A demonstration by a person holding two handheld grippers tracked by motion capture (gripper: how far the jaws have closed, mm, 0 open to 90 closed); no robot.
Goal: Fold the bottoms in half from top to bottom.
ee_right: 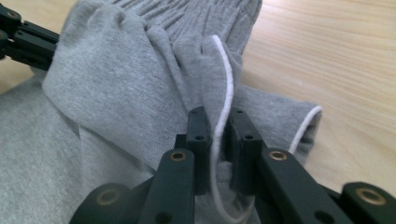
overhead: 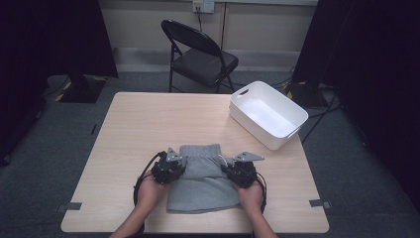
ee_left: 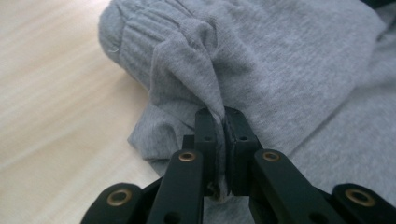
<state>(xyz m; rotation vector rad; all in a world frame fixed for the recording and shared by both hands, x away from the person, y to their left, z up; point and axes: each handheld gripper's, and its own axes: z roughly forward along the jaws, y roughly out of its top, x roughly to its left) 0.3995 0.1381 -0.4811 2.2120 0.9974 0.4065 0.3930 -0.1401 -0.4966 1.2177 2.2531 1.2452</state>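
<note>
Tongs clamped on both sides of grey garment

Grey garment (overhead: pixel 202 179) lay flat on the near half of the table (overhead: pixel 148 124), ribbed waistband toward the far side, hem toward me. I held it at both side edges, just below the waistband.

My left tongs (overhead: pixel 179 166) were clenched on a pinched-up fold of the fabric at the garment's left edge. In the left gripper view the cloth rose in a ridge from between the tongs (ee_left: pixel 223 122), the two black jaws pressed close with only fabric between them. The ribbed cuff-like band (ee_left: pixel 135 42) sat beyond, resting on the wood.

My right tongs (overhead: pixel 229 167) were likewise clenched on the right edge. In the right gripper view the jaws stood close together on a gathered fold, with a white drawstring (ee_right: pixel 226 88) running down between them and looping below the tongs (ee_right: pixel 218 122). A second length of white cord (ee_right: pixel 306 128) showed at the garment's outer edge. The other tongs' black arm (ee_right: pixel 28 39) was visible at the far upper left.

White bin (overhead: pixel 267 115) stood at the far right corner of the table, well apart from the garment. Black folding chair (overhead: pixel 200 54) stood beyond the table.
</note>
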